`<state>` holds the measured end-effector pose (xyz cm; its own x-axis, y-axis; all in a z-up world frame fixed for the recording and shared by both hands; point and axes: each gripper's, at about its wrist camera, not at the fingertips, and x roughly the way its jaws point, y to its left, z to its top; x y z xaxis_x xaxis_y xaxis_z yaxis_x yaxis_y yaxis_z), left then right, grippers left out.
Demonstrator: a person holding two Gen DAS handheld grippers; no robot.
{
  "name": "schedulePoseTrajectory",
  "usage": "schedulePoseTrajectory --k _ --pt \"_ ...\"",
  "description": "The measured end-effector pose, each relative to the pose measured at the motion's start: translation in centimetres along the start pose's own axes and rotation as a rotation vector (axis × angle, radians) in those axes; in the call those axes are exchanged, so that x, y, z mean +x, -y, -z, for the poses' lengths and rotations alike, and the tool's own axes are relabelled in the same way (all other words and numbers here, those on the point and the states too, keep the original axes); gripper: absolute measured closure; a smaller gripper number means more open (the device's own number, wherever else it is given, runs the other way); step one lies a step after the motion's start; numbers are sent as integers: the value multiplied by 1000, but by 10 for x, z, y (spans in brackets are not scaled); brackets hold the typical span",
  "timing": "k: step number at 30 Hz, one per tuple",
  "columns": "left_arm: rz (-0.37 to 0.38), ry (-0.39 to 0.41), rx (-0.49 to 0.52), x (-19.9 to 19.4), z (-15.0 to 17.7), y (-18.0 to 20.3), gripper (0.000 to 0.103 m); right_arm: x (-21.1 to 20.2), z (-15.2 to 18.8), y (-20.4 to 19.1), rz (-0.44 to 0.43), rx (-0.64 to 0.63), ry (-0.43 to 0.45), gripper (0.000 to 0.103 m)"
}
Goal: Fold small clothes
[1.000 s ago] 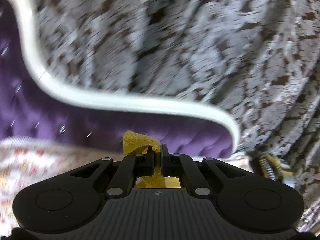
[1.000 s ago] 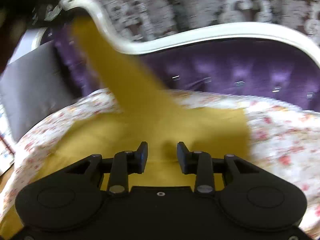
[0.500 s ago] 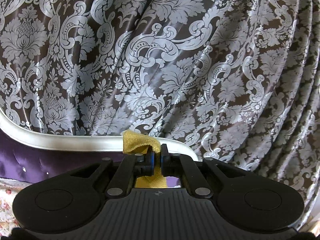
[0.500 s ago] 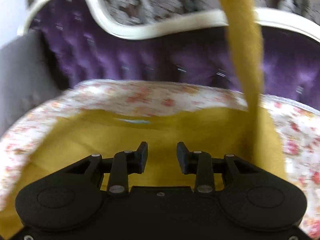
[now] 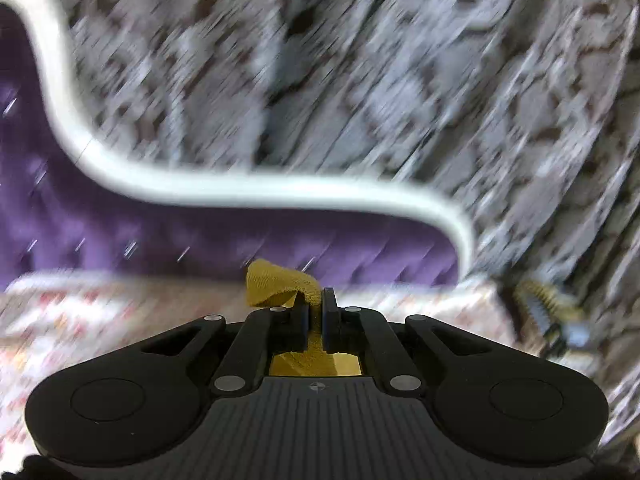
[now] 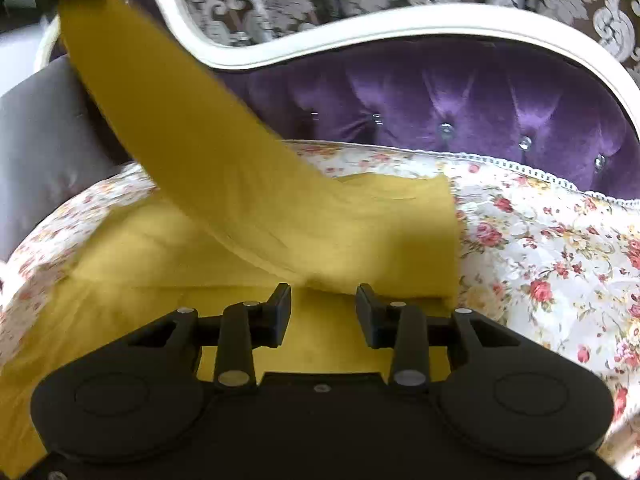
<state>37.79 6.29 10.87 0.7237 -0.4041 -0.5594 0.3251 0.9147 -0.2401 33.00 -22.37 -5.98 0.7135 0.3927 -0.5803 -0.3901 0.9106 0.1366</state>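
1. The left gripper is clamped tight on a bunched corner of the mustard-yellow cloth; a small tuft of it sticks up above the pinched pads.
2. The right gripper holds nothing. Its jaws are opening, and they hover just over the cloth near the bed's front edge without pressing on it.
3. Most of the cloth lies flat on the floral bedspread, reaching from the front-left of the bed towards its middle. One long strip rises from that flat part up and away to the left, where the other hand lifts it.
4. Behind the bed stand the purple tufted headboard with its white frame and, beyond it, a patterned curtain. The left view is blurred.
5. The cloth looks light, soft and limp: it sags under its own weight and would crease easily. It seems neither slippery nor fragile.
6. The best hold is probably a corner or hem edge, pinched through all the layers, so that the fold lands square.
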Motion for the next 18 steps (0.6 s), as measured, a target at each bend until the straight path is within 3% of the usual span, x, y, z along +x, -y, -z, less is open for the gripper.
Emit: schedulePoseTrajectory --k 5,10,14,18 --pt "-146 -175 -61 25 70 -61 98 -12 5 -11 -48 3 -18 56" --pt "-228 -261 -115 45 114 -105 97 -10 8 -14 -33 -4 -33 55" --pt "-277 -270 -86 50 133 -114 94 -4 8 -14 -12 -12 -35 41" --pt "-339 -222 -39 47 141 -117 88 -2 3 -16 12 -15 -17 40"
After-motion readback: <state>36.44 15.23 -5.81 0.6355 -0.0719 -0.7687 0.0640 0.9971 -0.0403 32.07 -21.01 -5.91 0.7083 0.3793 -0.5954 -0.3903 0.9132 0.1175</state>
